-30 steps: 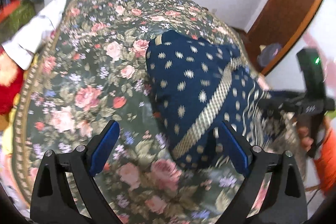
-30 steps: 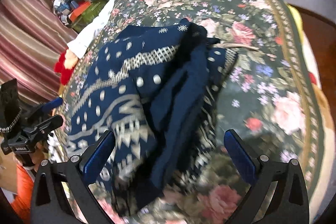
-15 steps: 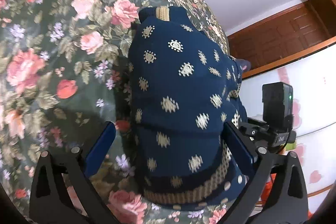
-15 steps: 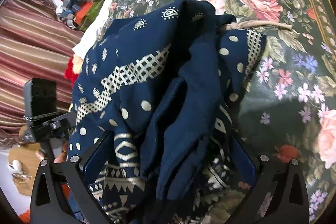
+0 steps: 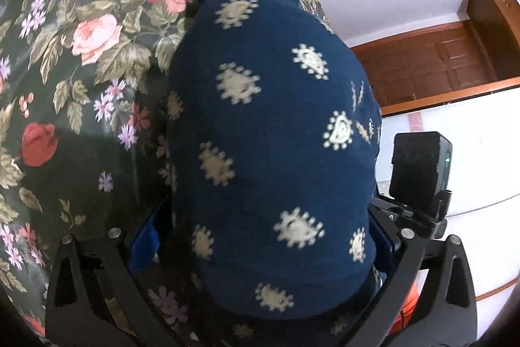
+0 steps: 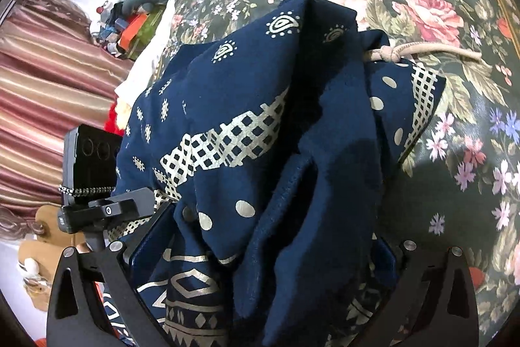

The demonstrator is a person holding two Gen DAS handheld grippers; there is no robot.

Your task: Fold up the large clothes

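Note:
A navy garment [image 5: 269, 132] with cream motifs lies bunched in a heap on the floral bedspread [image 5: 81, 60]. My left gripper [image 5: 263, 236] is open at full width and straddles the near end of the heap, its blue pads [image 5: 146, 236] on either side of the cloth. In the right wrist view the same garment [image 6: 292, 152] shows a lattice band and a beige drawstring [image 6: 422, 51]. My right gripper [image 6: 263, 252] is also open wide, with folds of the cloth bulging between its pads. Each gripper's camera box shows in the other's view, the right [image 5: 419, 171] and the left [image 6: 94, 171].
The bedspread [image 6: 455, 86] stretches away beyond the garment. A brown wooden door [image 5: 438, 67] and white wall stand past the bed's edge. Striped pink curtains [image 6: 42, 86] and a pile of coloured clutter [image 6: 130, 25] sit beside the bed.
Both grippers have dropped down and forward onto the navy garment, which now fills the space between each pair of fingers. The left gripper has rolled and tipped further downward.

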